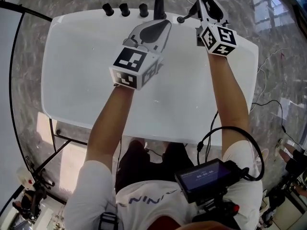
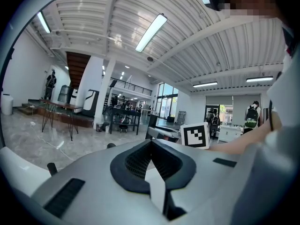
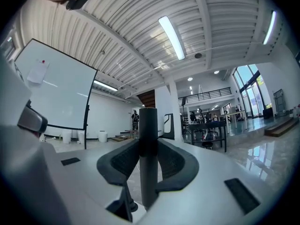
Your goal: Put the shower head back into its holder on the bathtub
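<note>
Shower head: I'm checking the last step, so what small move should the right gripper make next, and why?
Probably ease the shower head down toward the small black part, seemingly its holder, on the bathtub rim. The right gripper is shut on its upright handle, close to that part but not yet seated.

White short-sleeved shirt (image 1: pixel 91 186), dark shorts (image 1: pixel 134 164), grey left gripper (image 1: pixel 163 25) and right gripper (image 1: pixel 206 1), black fingers (image 2: pixel 136 161), marker cubes (image 1: pixel 130 67)

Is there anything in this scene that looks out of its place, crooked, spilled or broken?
Only the shower head: its dark handle stands upright, clamped in the right gripper near the far rim of the bathtub, apparently not yet in its holder. Nothing looks spilled or damaged.
</note>
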Tool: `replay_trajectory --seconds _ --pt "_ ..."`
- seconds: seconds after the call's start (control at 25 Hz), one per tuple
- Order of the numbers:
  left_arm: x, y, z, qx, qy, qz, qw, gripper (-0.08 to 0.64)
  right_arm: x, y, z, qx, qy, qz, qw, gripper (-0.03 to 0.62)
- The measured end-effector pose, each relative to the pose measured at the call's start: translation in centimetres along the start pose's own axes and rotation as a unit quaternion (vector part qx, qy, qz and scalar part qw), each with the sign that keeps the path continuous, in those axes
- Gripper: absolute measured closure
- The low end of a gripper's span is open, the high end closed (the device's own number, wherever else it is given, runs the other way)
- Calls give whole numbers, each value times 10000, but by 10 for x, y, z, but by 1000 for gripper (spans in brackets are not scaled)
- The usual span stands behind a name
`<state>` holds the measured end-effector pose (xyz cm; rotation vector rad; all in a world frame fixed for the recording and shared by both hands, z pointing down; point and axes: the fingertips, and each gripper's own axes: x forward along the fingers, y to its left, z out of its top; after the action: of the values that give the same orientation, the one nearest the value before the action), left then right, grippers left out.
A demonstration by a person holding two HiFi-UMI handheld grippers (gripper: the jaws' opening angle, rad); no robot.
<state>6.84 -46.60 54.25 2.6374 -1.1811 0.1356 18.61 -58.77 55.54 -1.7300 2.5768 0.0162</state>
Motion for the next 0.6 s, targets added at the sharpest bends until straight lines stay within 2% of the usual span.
replay_trajectory --seconds 0.24,0.6 --pt "1 11 -12 1 -43 3 10000 544 20 -5 -54 129 165 45 9998 471" --pt "-6 12 -4 65 -264 -51 9996 545 49 -12 -127 105 506 74 9986 471"
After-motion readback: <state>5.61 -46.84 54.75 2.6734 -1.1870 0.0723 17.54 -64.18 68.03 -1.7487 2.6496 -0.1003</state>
